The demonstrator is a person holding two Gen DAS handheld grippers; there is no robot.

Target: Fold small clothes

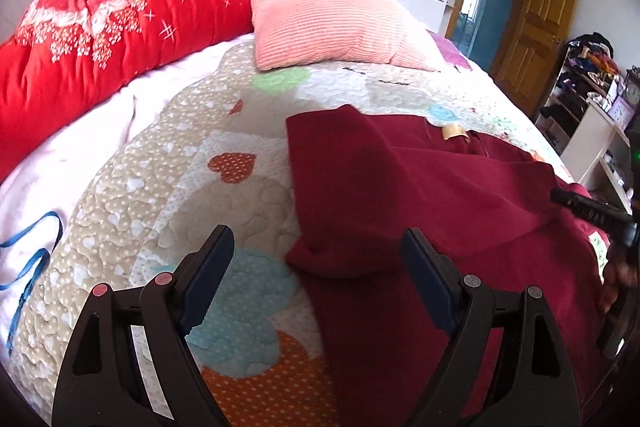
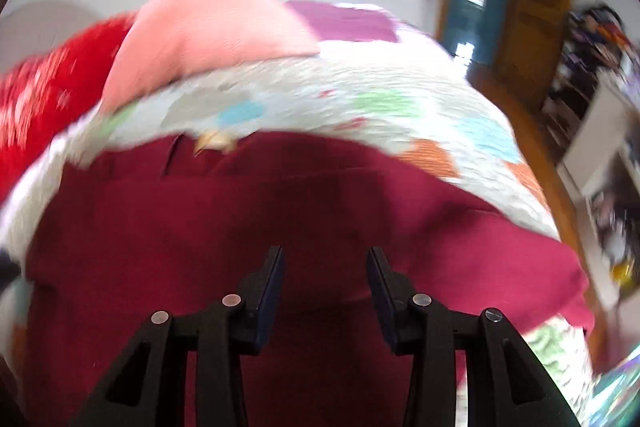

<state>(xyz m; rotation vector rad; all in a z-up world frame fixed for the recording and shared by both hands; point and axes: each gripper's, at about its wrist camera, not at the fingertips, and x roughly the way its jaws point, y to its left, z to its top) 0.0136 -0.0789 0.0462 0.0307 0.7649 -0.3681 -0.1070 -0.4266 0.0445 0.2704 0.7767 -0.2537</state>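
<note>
While the dark red garment [image 1: 420,195] lies spread on the quilted bedspread [image 1: 168,163], both grippers hang above it, tilted downward toward the bed. It is a soft, matte knit, folded over itself so that one thick edge forms a rounded roll along its side nearest the left gripper [image 1: 318,259]. A small tan label [image 1: 454,131] sits at its far edge, toward the pillow.

That gripper points down across the garment's folded corner. Its black fingers [image 1: 216,267] carry blue ribbed pads and stand wide apart, holding nothing; one finger hangs over the bedspread beside the garment, the other over the red cloth.

In the blurred right wrist view, the right gripper [image 2: 326,267] also points down over the middle of the garment [image 2: 280,211]. Its fingers [image 2: 272,275] stand partly apart with nothing between them, and no pad presses on the cloth. A dark part of this gripper [image 1: 588,209] shows at the garment's outer edge in the left wrist view.

The bedspread under the garment is stitched in puffy shapes, dotted beige with orange, blue and green hearts. Beyond the garment's far edge rests a pink ribbed pillow [image 1: 328,23], square and plump, and beside that a glossy red quilt [image 1: 100,39] with white flowers, bunched in a long roll. A blue ribbon [image 1: 32,259] lies on the white sheet past the bedspread, on the side away from the garment.
</note>
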